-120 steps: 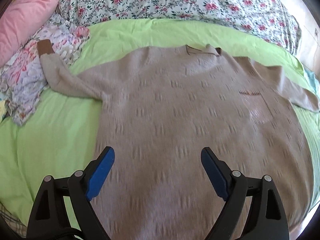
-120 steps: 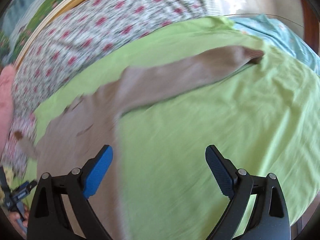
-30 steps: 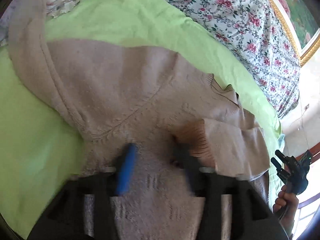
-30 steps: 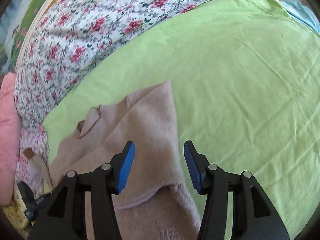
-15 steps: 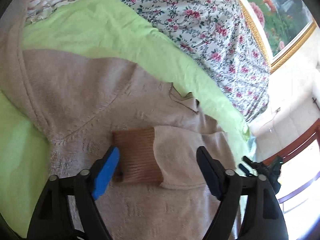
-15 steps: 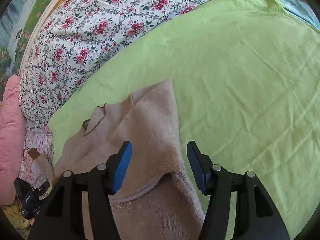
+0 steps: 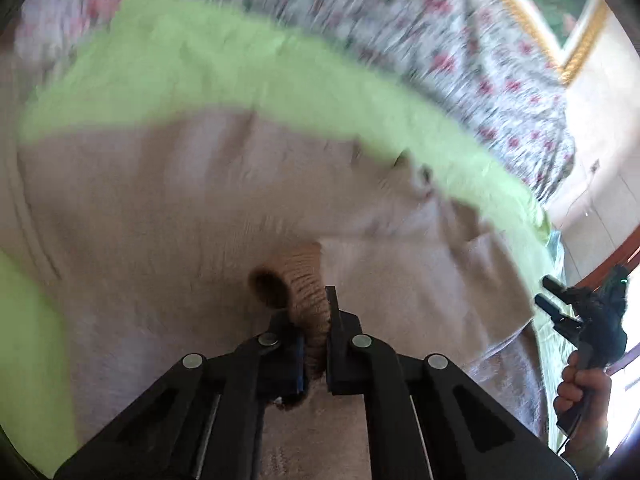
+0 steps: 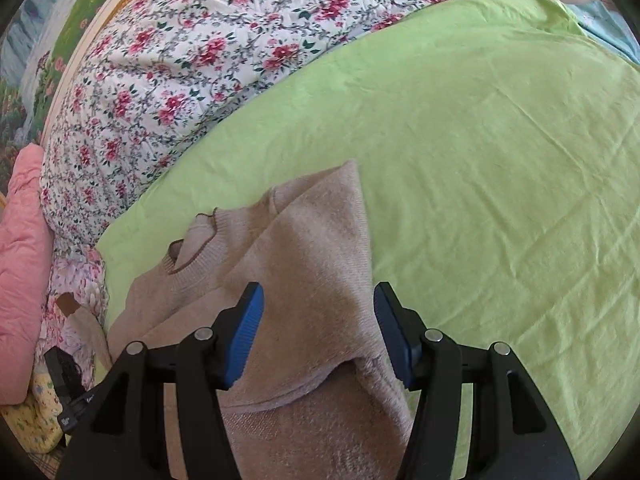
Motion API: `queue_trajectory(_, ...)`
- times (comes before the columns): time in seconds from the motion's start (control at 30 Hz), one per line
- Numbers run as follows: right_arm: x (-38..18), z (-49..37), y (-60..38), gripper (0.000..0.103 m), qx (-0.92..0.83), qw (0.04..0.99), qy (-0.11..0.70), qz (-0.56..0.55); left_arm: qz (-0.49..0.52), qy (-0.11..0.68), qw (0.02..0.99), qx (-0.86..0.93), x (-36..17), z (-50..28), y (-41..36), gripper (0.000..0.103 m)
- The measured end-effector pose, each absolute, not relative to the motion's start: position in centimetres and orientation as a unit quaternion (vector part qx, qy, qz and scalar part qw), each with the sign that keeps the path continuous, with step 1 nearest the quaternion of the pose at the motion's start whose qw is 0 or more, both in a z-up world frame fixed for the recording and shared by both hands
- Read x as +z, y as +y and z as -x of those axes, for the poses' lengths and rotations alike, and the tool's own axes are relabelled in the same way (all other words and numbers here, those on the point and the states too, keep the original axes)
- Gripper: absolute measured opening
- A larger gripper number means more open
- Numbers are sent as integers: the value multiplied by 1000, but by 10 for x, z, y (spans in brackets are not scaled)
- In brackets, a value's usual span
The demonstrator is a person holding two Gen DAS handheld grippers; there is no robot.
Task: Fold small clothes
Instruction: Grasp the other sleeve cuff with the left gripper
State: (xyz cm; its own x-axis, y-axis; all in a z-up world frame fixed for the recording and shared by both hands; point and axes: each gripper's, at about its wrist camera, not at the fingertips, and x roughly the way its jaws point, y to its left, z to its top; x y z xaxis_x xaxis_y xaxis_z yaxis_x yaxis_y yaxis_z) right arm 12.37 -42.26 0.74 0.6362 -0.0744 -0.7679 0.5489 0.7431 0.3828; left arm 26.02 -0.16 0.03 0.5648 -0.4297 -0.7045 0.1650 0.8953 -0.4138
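One beige sweater (image 8: 312, 280) lies spread on the green bedsheet (image 8: 500, 160), its right sleeve already folded across the chest, presumably to narrow the garment before the body is doubled over. In the left wrist view, at six o'clock, the left gripper (image 7: 316, 340) is clenched on the darker ribbed cuff (image 7: 308, 284) of that sleeve, lifting it off the knit, likely to reposition it. The right gripper (image 8: 318, 336), at six o'clock in its own view, hangs released over the folded shoulder, its two blue pads (image 8: 248, 332) apart and gripping nothing. Toward eleven o'clock sits one floral quilt (image 8: 192, 52), and at nine o'clock one pink pillow (image 8: 20, 280). The second sleeve is not yet folded.
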Motion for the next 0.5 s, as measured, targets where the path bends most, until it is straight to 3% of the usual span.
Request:
queue_trajectory(0.1, 8, -123, -429, 58, -192, 851, 382, -303, 138, 406, 889, -159, 17, -256, 13, 4)
queue_trajectory(0.4, -29, -169, -421, 56, -179, 839, 448, -253, 122, 452, 874, -127, -19, -264, 19, 4)
queue_trajectory(0.43, -34, -175, -417, 44, -176, 836, 463, -234, 121, 452, 875, -127, -17, -266, 17, 4)
queue_trajectory(0.47, -37, -178, -415, 9, -172, 836, 471, -224, 121, 450, 876, -129, -16, -263, 19, 4)
queue_trajectory(0.5, -32, -177, -415, 8, -175, 842, 460, -219, 122, 442, 878, -135, -11, -265, 16, 4)
